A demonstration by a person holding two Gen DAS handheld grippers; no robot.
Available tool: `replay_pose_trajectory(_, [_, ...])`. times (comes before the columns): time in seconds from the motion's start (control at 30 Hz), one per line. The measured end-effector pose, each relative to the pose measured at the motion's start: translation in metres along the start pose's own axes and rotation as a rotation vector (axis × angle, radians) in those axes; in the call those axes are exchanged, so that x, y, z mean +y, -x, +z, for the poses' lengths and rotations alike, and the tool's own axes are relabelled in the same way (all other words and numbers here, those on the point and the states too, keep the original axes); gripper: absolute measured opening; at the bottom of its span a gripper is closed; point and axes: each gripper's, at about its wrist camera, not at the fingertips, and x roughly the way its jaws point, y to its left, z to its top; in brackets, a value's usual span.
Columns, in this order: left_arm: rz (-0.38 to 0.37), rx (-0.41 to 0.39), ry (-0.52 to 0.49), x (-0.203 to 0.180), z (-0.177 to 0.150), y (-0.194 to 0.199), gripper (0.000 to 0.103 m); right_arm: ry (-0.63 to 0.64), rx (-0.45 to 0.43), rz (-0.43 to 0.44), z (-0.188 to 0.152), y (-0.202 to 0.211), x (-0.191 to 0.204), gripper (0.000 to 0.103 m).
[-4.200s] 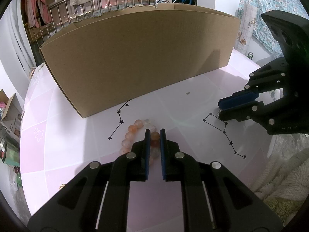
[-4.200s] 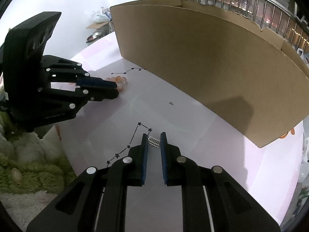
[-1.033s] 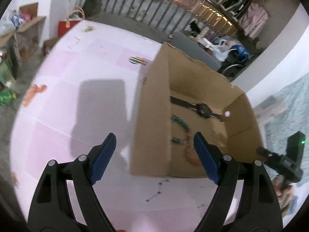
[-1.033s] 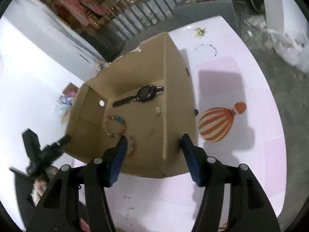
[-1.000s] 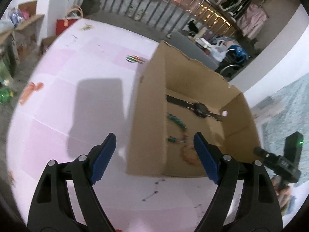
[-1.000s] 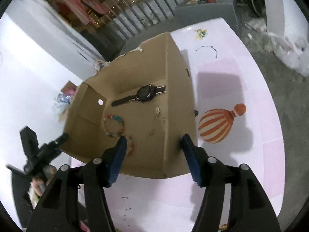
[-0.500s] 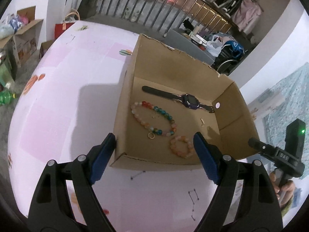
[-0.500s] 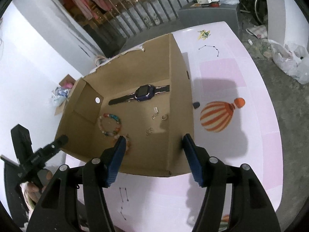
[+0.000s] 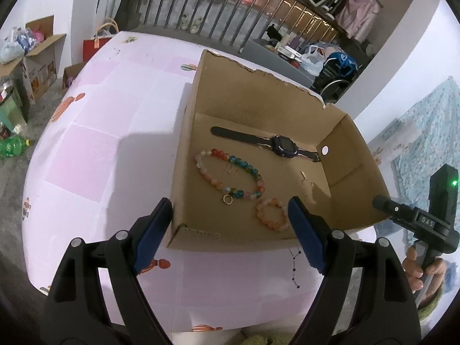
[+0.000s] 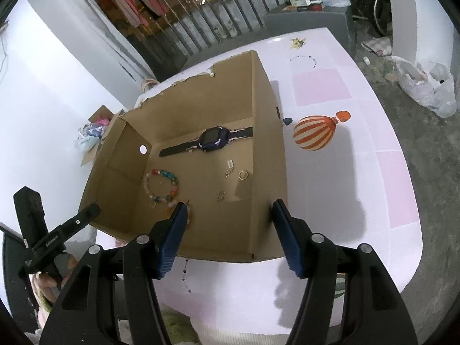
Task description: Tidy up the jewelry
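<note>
On the pink-and-white desk [image 9: 95,149], as the left wrist camera sees it, stands an open cardboard box [image 9: 198,132] with a torn far edge. The left gripper [image 9: 230,227] hangs above the box's near wall with its blue fingers [image 9: 152,233] spread wide and nothing between them. Inside the box a dark watch [image 9: 280,145] lies flat along the far side. Nearer lies a multicoloured bead bracelet [image 9: 230,174], with a small gold ring [image 9: 227,199] touching its near end. A smaller orange bead bracelet [image 9: 271,214] lies just beside it, close to the right finger. Tiny metal pieces near the right wall are too small to tell. At the right edge the right gripper [image 9: 414,218] shows from the side, a hand [image 9: 417,267] round its handle; its fingers cannot be judged from this view.

Over the same box [image 10: 267,155], the right wrist camera shows the right gripper [image 10: 227,233] with fingers [image 10: 172,238] parted and empty, straddling the box's near right corner. The watch [image 10: 212,138] lies at the far side, the multicoloured bracelet [image 10: 162,185] toward the left, the orange bracelet [image 10: 188,215] mostly hidden behind the left finger. A gold ring [image 10: 243,174] and small earrings [image 10: 220,195] lie near the right wall. A striped balloon print [image 10: 314,132] marks the desk [image 10: 359,172] beside the box. The left gripper [image 10: 54,238] shows at the left edge.
</note>
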Motion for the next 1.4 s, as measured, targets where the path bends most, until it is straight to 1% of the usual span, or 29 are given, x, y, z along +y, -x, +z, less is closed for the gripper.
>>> replay_pose_trajectory(0.03, [0.013, -0.015, -0.002, -0.002, -0.001, 0.004, 0.078, -0.005, -0.007, 0.005, -0.001, 0.002, -0.001, 0.061])
replay_pose_trajectory(0.1, [0.043, -0.052, -0.013, 0.0, -0.006, 0.016, 0.079, -0.011, -0.061, -0.028, -0.008, 0.014, -0.001, 0.061])
replay_pose_trajectory(0.13, [0.08, -0.092, -0.024, -0.003, -0.01, 0.026, 0.08, -0.005, -0.082, -0.039, -0.012, 0.019, -0.001, 0.061])
replay_pose_trajectory(0.17, [0.107, -0.125, -0.032, -0.005, -0.013, 0.034, 0.082, 0.005, -0.113, -0.054, -0.018, 0.027, 0.0, 0.066])
replay_pose_trajectory(0.23, [0.164, -0.185, -0.044, -0.008, -0.022, 0.049, 0.085, 0.019, -0.167, -0.085, -0.028, 0.039, 0.003, 0.07])
replay_pose_trajectory(0.3, [0.222, -0.222, -0.058, -0.011, -0.029, 0.061, 0.087, 0.056, -0.236, -0.129, -0.04, 0.052, 0.01, 0.075])
replay_pose_trajectory(0.4, [0.287, -0.256, -0.077, -0.02, -0.035, 0.071, 0.09, 0.093, -0.328, -0.209, -0.054, 0.064, 0.022, 0.086])
replay_pose_trajectory(0.43, [0.301, -0.264, -0.086, -0.022, -0.038, 0.072, 0.091, 0.106, -0.365, -0.24, -0.061, 0.067, 0.026, 0.092])
replay_pose_trajectory(0.47, [0.315, -0.273, -0.102, -0.026, -0.042, 0.074, 0.093, 0.116, -0.388, -0.26, -0.066, 0.069, 0.029, 0.094])
replay_pose_trajectory(0.53, [0.328, -0.281, -0.133, -0.031, -0.048, 0.074, 0.094, 0.14, -0.434, -0.301, -0.078, 0.07, 0.036, 0.097])
replay_pose_trajectory(0.6, [0.315, -0.28, -0.155, -0.034, -0.056, 0.072, 0.095, 0.148, -0.449, -0.323, -0.086, 0.068, 0.041, 0.097])
replay_pose_trajectory(0.7, [0.284, -0.253, -0.129, -0.034, -0.064, 0.068, 0.095, 0.175, -0.447, -0.357, -0.097, 0.063, 0.05, 0.097])
replay_pose_trajectory(0.77, [0.298, -0.244, -0.125, -0.034, -0.068, 0.064, 0.095, 0.196, -0.447, -0.396, -0.101, 0.059, 0.056, 0.097])
replay_pose_trajectory(0.87, [0.306, -0.239, -0.136, -0.035, -0.072, 0.064, 0.095, 0.247, -0.442, -0.412, -0.106, 0.053, 0.066, 0.097])
replay_pose_trajectory(0.97, [0.344, -0.265, -0.143, -0.039, -0.073, 0.066, 0.095, 0.281, -0.444, -0.438, -0.111, 0.053, 0.074, 0.097])
replay_pose_trajectory(1.03, [0.353, -0.281, -0.152, -0.04, -0.074, 0.069, 0.095, 0.306, -0.436, -0.441, -0.114, 0.052, 0.079, 0.097])
replay_pose_trajectory(1.13, [0.356, -0.272, -0.146, -0.043, -0.074, 0.069, 0.095, 0.321, -0.435, -0.452, -0.118, 0.052, 0.084, 0.097])
replay_pose_trajectory(1.27, [0.356, -0.231, -0.149, -0.044, -0.071, 0.066, 0.095, 0.288, -0.411, -0.422, -0.115, 0.053, 0.081, 0.097])
replay_pose_trajectory(1.4, [0.399, -0.244, -0.167, -0.045, -0.07, 0.068, 0.095, 0.261, -0.41, -0.419, -0.108, 0.059, 0.079, 0.097])
